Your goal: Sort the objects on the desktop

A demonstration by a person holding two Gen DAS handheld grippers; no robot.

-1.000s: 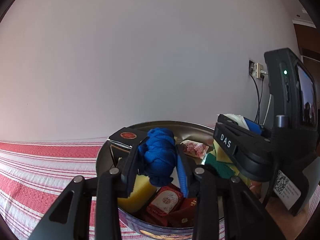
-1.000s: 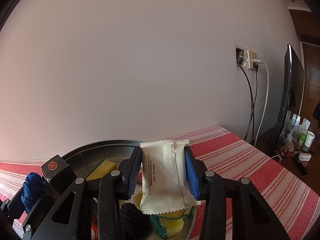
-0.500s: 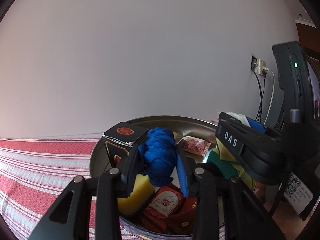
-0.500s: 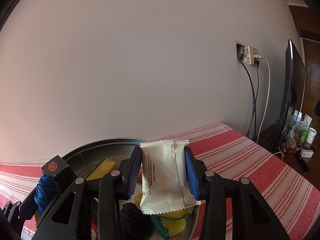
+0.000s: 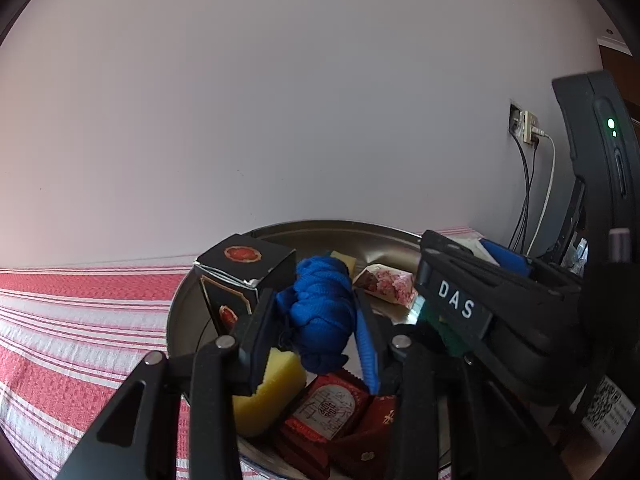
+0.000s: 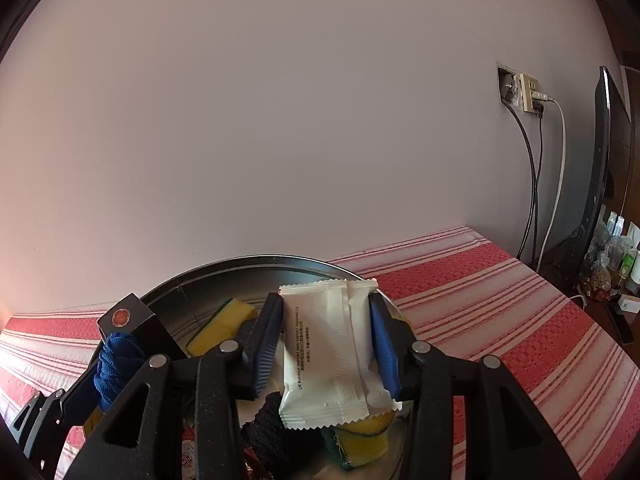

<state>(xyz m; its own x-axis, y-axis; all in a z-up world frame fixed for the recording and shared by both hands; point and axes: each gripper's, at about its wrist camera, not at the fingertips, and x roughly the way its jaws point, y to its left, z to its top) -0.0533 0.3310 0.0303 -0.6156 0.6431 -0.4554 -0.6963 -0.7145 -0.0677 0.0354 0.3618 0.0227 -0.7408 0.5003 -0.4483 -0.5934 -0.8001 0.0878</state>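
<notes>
The left tool (image 5: 316, 296) hangs over a round metal tin (image 5: 320, 227) and has a blue cord bundle (image 5: 320, 312) between its pads. The jaws have just been opening a little, but both pads touch the bundle and it hangs above the tin's contents. The right tool (image 6: 326, 300) holds a white packet (image 6: 328, 352) upright over the same tin. Its jaws have also just been opening slightly, and the packet is between the pads, pressed on both sides.

The tin stands on the striped cloth (image 6: 480, 300) of the worktop, with its far rim near the wall. To the right of the tin the cloth runs open to the worktop's edge, where cables (image 6: 536, 184) hang from a wall socket (image 6: 520, 92).

Inside the tin, a black box (image 5: 244, 264) with a red seal stands at the left rim, a yellow sponge (image 5: 272, 384) lies under the left pad, and red packets (image 5: 328, 404) with Chinese characters lie just beside it.

The right tool's side reads "DAS" (image 5: 456, 304), with a QR code label (image 5: 604, 404) lower down. The small print on the white packet includes "IMPORT AND EXPORT TRADING".
</notes>
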